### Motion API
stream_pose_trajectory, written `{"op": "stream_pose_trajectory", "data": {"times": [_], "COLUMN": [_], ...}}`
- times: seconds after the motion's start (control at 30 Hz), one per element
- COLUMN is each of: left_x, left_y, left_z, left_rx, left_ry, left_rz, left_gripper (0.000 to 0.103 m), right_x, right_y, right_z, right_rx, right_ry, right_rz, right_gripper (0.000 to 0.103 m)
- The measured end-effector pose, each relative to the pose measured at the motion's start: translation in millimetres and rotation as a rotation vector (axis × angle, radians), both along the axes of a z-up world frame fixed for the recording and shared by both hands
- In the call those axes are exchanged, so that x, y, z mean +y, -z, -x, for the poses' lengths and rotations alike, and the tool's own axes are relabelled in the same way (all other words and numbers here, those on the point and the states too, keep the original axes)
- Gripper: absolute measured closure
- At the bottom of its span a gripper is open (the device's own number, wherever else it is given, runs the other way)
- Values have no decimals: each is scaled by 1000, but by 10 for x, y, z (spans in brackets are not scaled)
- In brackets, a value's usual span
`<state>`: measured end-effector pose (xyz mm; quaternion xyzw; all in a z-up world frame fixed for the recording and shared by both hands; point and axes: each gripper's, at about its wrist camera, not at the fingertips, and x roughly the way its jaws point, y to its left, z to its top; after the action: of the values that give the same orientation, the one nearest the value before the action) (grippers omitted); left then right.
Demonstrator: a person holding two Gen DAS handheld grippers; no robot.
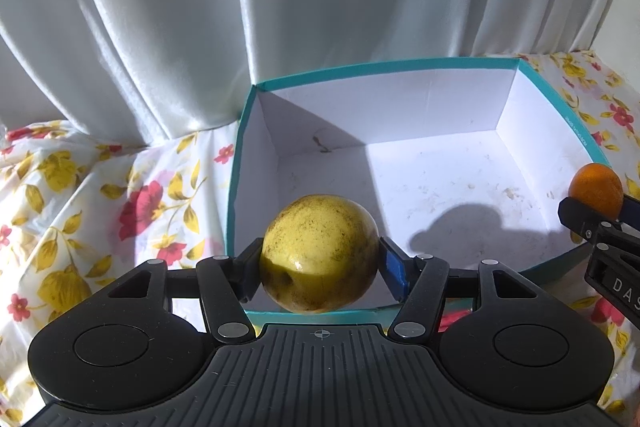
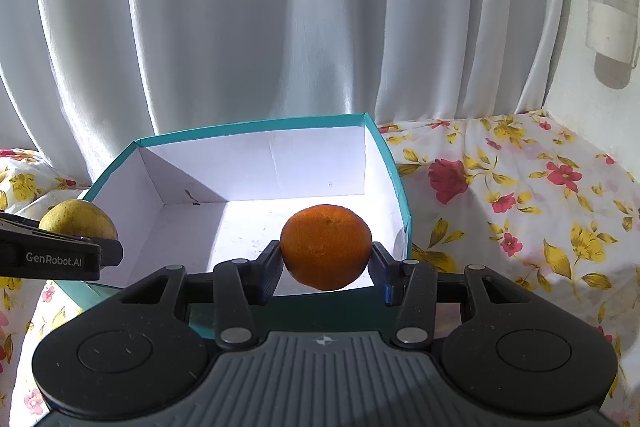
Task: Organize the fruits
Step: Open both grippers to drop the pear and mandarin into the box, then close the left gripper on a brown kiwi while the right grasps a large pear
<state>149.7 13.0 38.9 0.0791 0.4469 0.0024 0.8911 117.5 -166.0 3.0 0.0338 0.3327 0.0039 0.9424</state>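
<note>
Floral cloth (image 1: pixel 60 195) surrounds box (image 1: pixel 400 107); left claw (image 1: pixel 319 263) grips pear (image 1: pixel 319 253), right claw (image 2: pixel 326 259) orange (image 2: pixel 326 247).

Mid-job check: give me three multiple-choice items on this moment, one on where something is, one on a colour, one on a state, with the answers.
1. Where does the yellow fruit sit?
A. on the box floor
B. between the left claw's fingers, at the box's near edge
C. on the flowered cloth

2. What colour is the outside of the box?
A. teal
B. red
C. black

3. What is the right claw doing?
A. standing open with nothing in it
B. pressing the curtain
C. gripping the orange fruit

Answers:
1 B, the fingers press both its sides.
2 A, the rim and outer wall are teal, the inside white.
3 C, the fruit is clamped between both fingers.
</note>
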Motion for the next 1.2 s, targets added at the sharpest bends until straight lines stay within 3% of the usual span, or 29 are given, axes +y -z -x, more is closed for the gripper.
{"op": "stream_pose_trajectory", "data": {"times": [0.37,0.47,0.73,1.2], "left_x": [-7,-16,-23,117], "left_y": [78,37,-31,-128], "left_z": [-34,-10,50,458], "left_rx": [22,-17,-31,-84], "left_ry": [-3,-8,-4,6], "left_rz": [-18,-48,-48,-61], "left_gripper": [38,28,23,21], "right_x": [1,-3,-14,-24], "right_y": [54,50,-41,-163], "right_z": [-76,-80,5,292], "right_rx": [8,2,-44,-94], "right_ry": [-6,0,13,27], "right_rz": [40,43,50,32], "right_gripper": [56,54,33,15]}}
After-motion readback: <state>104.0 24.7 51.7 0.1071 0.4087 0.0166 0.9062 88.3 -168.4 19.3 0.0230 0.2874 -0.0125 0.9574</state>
